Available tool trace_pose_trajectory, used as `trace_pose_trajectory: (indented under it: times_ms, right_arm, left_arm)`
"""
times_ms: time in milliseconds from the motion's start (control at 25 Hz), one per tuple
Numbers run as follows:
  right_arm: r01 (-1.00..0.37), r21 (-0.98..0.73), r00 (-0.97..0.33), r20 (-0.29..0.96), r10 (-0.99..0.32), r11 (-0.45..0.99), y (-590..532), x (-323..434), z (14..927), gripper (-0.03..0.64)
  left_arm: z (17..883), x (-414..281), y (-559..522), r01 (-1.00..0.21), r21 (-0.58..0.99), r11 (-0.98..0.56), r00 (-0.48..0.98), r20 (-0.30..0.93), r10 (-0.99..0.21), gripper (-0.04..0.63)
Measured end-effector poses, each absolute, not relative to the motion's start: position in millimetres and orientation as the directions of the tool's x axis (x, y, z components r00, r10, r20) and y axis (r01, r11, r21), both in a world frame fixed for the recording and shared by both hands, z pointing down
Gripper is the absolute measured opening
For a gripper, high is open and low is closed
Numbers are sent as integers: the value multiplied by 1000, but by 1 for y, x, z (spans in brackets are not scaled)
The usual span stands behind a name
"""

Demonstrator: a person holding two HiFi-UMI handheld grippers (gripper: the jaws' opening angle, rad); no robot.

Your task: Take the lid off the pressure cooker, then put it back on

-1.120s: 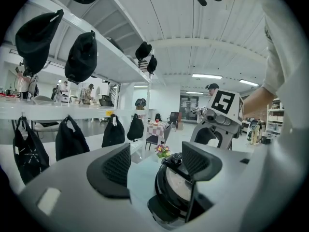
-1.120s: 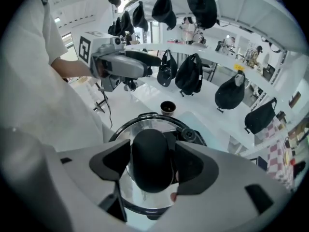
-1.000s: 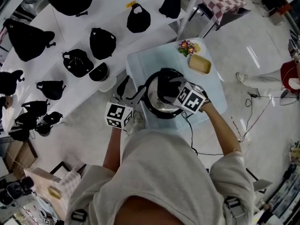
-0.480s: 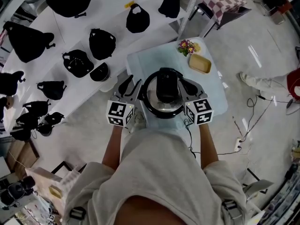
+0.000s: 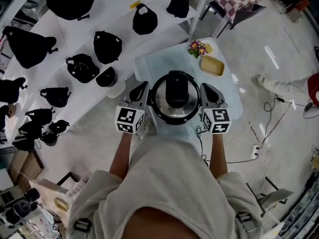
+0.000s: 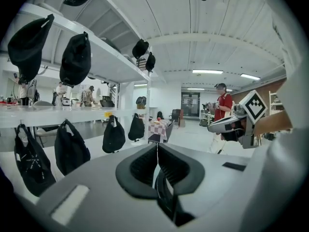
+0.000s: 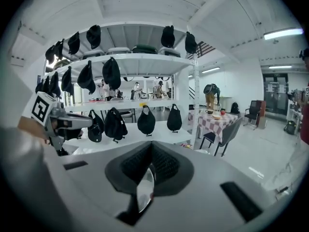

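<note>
1. Sitting in the middle of the head view, the pressure cooker [image 5: 153, 102] stands on the blue-covered bench [image 5: 149, 63] with its lid [image 5: 174, 112] on
2. Flanking it, the left tool [image 5: 143, 86] lies just beside its left edge and the right tool [image 5: 204, 86] just beside its right; both have just been closing and now stand pinched together on nothing
3. Such a scene fits a lid yet to come off or one already back on
4. Either way, check by the black handle [image 5: 175, 89] that the lid sits square on the rim
</note>
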State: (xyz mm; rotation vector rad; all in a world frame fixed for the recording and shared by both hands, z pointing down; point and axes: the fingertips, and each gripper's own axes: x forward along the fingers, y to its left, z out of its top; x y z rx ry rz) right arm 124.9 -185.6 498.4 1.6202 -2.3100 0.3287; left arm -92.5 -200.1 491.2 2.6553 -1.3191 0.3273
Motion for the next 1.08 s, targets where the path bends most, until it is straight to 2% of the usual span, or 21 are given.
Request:
trace_pose_trajectory:
  times_ms: [1080]
  right_arm:
    - [-936, -4, -325, 391, -861, 351, -188, 116, 506, 0]
  left_arm:
    - [496, -89, -205, -792, 47, -608, 596, 271, -756, 11]
